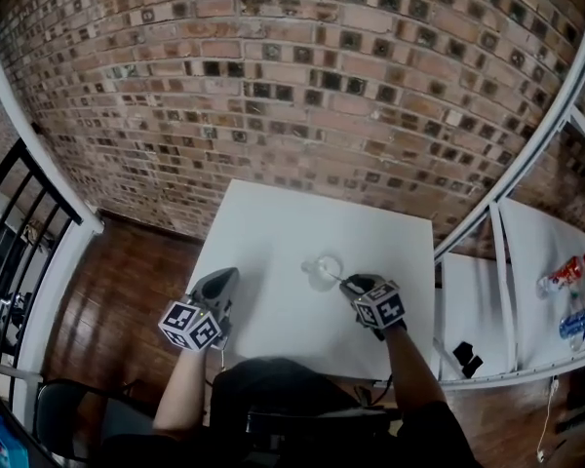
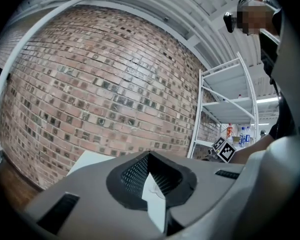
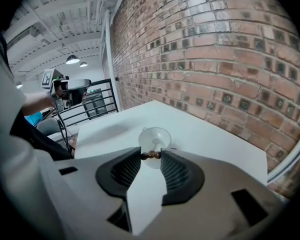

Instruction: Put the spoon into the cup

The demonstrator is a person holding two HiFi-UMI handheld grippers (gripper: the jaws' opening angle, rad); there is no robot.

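While the right gripper [image 3: 151, 158] clamps the spoon [image 3: 148, 155] by its handle, tip aimed into the cup [image 3: 155, 135] on the desk [image 3: 215, 134], and the left gripper [image 2: 150, 156] sits closed & empty, best approach is prob. lowering slowly, centred, w/o knocking the rim.

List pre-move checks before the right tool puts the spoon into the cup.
1. Spoon gripped: ok. The right tool pinches its brown handle at the jaw tips.
2. Cup upright on the white table: ok.
3. Alignment: ok. The cup sits straight ahead of the right tool's jaws.
4. Spoon's far end already inside the cup: cannot tell.
5. Left tool clear of the path: ok. It is at the table's near left edge, closed on nothing.
6. Cup steadied: not ok. Nothing holds it, so a nudge might shift it.
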